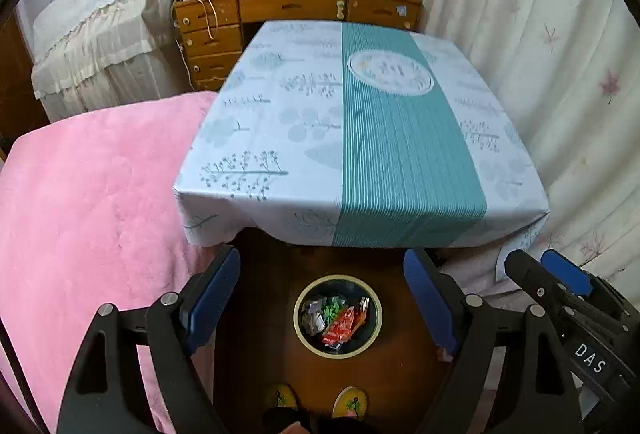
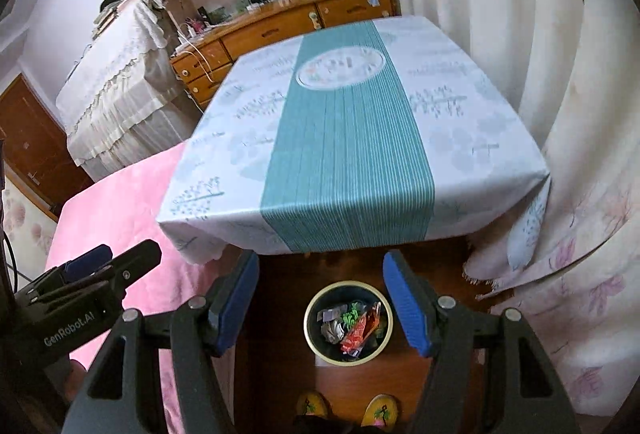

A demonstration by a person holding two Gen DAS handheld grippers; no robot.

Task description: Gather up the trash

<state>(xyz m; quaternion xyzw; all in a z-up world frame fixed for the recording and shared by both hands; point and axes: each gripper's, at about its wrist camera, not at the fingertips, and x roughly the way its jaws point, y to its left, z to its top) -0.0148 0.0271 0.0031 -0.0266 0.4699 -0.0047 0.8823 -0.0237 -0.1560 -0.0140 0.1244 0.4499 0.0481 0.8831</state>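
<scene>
A round dark trash bin [image 1: 337, 315] with a pale rim stands on the wooden floor below the table's front edge. It holds crumpled wrappers [image 1: 340, 324], red, green and silver. It also shows in the right wrist view [image 2: 349, 326]. My left gripper [image 1: 322, 294] is open and empty, held high above the bin. My right gripper [image 2: 320, 298] is open and empty too, above the bin; it shows at the right edge of the left wrist view [image 1: 556, 282].
A table [image 1: 280, 138] with a white and teal cloth is ahead. A pink blanket [image 1: 88, 202] lies left. Curtains [image 1: 552, 74] hang right. A wooden desk [image 1: 296, 8] with shelves stands behind. Yellow slippers [image 1: 316, 400] show below.
</scene>
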